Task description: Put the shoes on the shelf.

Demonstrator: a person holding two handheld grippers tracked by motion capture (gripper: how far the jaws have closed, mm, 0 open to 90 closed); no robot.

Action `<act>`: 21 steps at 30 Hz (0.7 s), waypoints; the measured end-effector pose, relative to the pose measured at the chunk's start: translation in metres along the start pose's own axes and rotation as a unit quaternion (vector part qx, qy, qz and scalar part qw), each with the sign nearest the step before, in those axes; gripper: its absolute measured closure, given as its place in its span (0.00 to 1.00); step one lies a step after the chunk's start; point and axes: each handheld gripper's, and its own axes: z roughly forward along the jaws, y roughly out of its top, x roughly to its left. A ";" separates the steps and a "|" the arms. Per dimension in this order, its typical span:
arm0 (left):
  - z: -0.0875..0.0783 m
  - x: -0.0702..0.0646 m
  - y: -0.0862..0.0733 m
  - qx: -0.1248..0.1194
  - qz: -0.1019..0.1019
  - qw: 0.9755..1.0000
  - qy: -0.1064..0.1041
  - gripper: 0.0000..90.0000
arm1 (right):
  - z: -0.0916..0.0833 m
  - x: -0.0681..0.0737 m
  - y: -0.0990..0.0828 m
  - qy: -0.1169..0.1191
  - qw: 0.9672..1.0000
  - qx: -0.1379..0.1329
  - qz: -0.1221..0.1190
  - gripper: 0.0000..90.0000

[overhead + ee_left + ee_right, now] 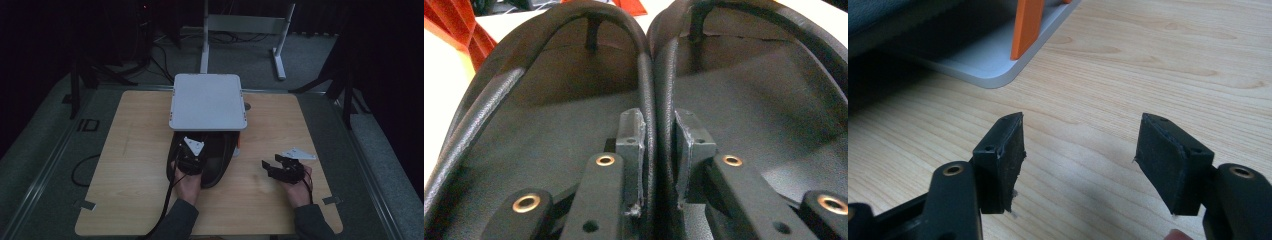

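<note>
Black rubbery slippers (pixel 212 162) lie side by side on the wooden table (pixel 130 175), toes pushed under the white shelf (pixel 207 102) that stands near the table's far edge. Nearest me, the left gripper (pixel 190 159) sits over the pair's heels; in the left gripper view its jaws reach one into each slipper and pinch the two inner walls (pixel 655 125) together between the pads, so both shoes are held as one bundle. To the right, well apart from the shoes, the right gripper (pixel 279 167) rests just above bare wood with its jaws partly spread and nothing between them. Beyond it, the right gripper view catches an orange leg (pixel 1027 25) on the shelf's grey base (pixel 983 62). The risk I'd judge from here is the grip itself: soft walls squeezed near the heel can fold or slide out, letting one slipper drop away from its mate. The straps (pixel 593 32) or toes might also catch on the shelf or that orange leg if the pair is dragged or lifted at a slant, and the low shelf could shift with them.
</note>
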 end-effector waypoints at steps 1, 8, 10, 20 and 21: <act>0.001 -0.001 0.001 0.000 -0.001 1.000 0.003 0.84 | 0.000 0.000 0.000 0.000 1.000 0.001 0.000 0.40; 0.006 -0.004 0.005 -0.002 -0.008 1.000 0.015 0.84 | 0.001 0.001 0.000 0.001 1.000 0.002 0.000 0.40; 0.008 -0.006 0.006 -0.004 -0.010 1.000 0.020 0.84 | 0.001 0.000 -0.001 0.000 1.000 0.002 0.000 0.40; 0.019 -0.011 0.011 -0.015 -0.024 0.999 0.041 0.84 | 0.002 0.001 -0.001 0.001 1.000 0.005 0.001 0.40; 0.020 -0.012 0.012 -0.015 -0.024 0.999 0.044 0.84 | 0.002 0.001 -0.001 0.001 1.000 0.005 0.001 0.40</act>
